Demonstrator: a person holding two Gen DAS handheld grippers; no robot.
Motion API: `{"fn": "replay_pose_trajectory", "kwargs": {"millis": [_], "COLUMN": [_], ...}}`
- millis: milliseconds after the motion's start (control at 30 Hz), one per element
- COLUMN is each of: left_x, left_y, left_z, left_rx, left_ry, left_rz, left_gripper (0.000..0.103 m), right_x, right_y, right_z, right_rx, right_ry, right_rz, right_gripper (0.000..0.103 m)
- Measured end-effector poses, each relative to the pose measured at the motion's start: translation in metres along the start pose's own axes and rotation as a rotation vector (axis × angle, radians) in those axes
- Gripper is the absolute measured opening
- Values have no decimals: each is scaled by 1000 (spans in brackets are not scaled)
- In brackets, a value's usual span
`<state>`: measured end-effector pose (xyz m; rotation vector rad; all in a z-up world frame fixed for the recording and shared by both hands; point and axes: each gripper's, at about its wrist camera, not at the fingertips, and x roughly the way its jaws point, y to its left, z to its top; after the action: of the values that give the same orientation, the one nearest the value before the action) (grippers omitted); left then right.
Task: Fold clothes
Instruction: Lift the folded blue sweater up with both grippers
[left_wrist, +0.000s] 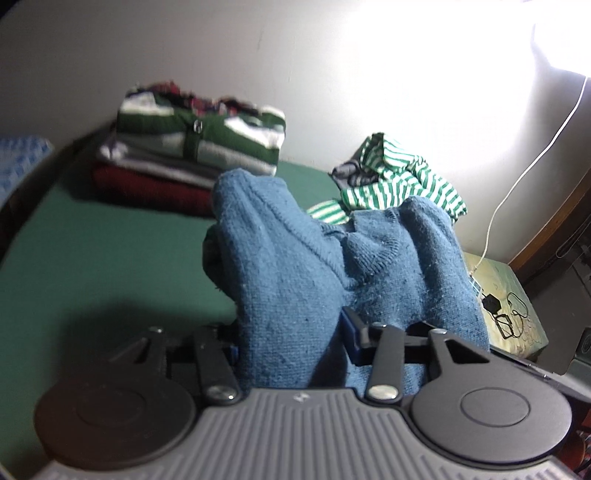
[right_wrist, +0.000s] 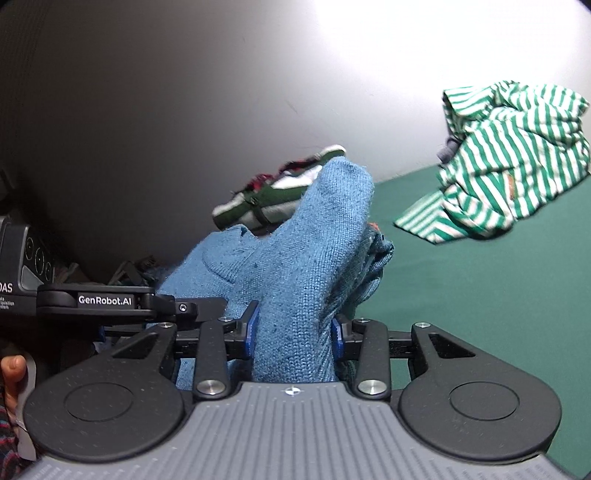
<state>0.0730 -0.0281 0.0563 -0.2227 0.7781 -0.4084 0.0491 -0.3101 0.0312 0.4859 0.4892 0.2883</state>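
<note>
Left gripper (left_wrist: 291, 339) and right gripper (right_wrist: 293, 332) each pinch the bunched blue knit sweater (left_wrist: 295, 258), whose thick folds could slip free mid-fold

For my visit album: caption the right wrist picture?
Right gripper pinching a blue sweater above a green surface, striped shirt crumpled behind.

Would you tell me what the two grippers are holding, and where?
Both the left gripper and right gripper pinch bunched folds of the blue knit sweater; which part is unclear.
</note>
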Motion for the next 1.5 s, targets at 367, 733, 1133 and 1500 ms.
{"fn": "replay_pose_trajectory", "kwargs": {"millis": [367, 733, 1133, 1500], "left_x": [-18, 17, 99, 158], "left_y": [20, 74, 128, 157], "left_z": [105, 224, 278, 269], "left_rx": [106, 183, 203, 186], "left_ry": [-95, -154, -120, -80], "left_rz": [26, 32, 31, 25], "left_gripper": [46, 46, 42, 43], "right_x": [47, 145, 248, 287], "right_y": [32, 68, 41, 20], "right_z": [75, 150, 170, 146], "right_rx": [21, -11, 41, 22], "right_ry": [-94, -193, -178, -167], "right_rz": [63, 6, -45, -128], "right_gripper": [40, 40, 40, 40]}}
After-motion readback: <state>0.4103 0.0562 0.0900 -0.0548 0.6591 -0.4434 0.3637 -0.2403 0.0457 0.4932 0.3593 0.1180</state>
